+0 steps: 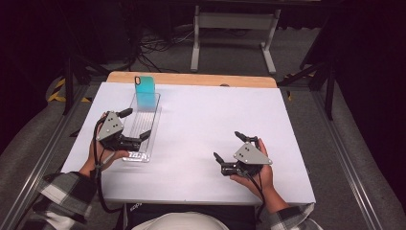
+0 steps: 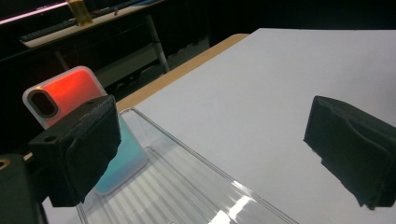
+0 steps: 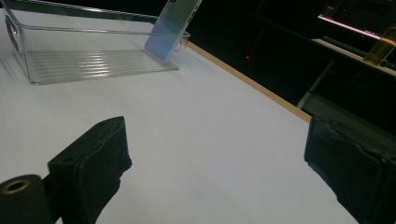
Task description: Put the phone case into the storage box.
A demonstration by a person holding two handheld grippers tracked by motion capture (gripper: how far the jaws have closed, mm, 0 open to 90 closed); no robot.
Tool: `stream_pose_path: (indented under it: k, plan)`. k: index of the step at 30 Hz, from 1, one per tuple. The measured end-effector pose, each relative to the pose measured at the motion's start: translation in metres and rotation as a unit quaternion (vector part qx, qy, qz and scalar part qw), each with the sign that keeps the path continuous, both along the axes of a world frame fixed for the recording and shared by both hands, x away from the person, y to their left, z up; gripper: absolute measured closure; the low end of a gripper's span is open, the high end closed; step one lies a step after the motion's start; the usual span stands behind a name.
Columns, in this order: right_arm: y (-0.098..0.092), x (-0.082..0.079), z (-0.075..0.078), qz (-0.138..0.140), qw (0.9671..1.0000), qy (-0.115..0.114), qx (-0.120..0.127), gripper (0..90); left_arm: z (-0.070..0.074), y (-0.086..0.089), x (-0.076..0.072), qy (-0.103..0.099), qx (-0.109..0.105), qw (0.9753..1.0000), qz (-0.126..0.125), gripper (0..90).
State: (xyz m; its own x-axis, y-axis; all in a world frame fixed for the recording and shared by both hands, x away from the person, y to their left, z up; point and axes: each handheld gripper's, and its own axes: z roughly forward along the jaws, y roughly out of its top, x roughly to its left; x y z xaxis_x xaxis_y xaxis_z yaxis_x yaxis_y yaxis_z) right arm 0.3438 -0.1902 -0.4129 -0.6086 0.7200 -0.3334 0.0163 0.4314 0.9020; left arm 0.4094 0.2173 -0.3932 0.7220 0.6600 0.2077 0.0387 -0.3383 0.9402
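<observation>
A clear plastic tray (image 1: pixel 152 129) lies lengthwise on the left of the white table (image 1: pixel 206 120). A phone case (image 1: pixel 144 91), teal in the high view, stands tilted at the tray's far end. In the left gripper view the phone case (image 2: pixel 70 93) fades from orange to teal, with its lower part behind one jaw. My left gripper (image 1: pixel 138 123) is open above the near half of the tray (image 2: pixel 187 186), holding nothing. My right gripper (image 1: pixel 227 145) is open and holds nothing low over bare table at the right. The right gripper view shows the tray (image 3: pixel 93 65) and the phone case (image 3: pixel 170 28) farther off.
A wooden strip (image 1: pixel 191 79) edges the table's far side. Beyond it stand a white metal frame (image 1: pixel 234 21) and floor cables (image 1: pixel 153 48). A yellow bottle (image 3: pixel 380 46) sits on a dark desk in the background. Metal rails run along both sides of the table.
</observation>
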Motion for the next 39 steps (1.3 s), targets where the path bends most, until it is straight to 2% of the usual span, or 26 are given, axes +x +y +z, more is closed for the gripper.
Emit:
stream_pose_path:
  k: [9, 21, 39]
  plan:
    - [0.001, 0.0, 0.0, -0.01, 0.9999, -0.002, -0.005, 8.1, -0.001, 0.001, -0.009, -0.007, -0.016, 0.9996, -0.021, 3.3]
    - [0.0, -0.001, 0.001, -0.012, 0.9999, -0.006, -0.008, 9.3, -0.001, -0.001, -0.016, -0.015, -0.014, 0.9995, -0.025, 3.2]
    - [0.001, -0.003, 0.002, -0.009, 0.9999, -0.01, -0.007, 9.6, -0.003, -0.007, -0.032, -0.016, -0.017, 0.9992, -0.033, 3.7]
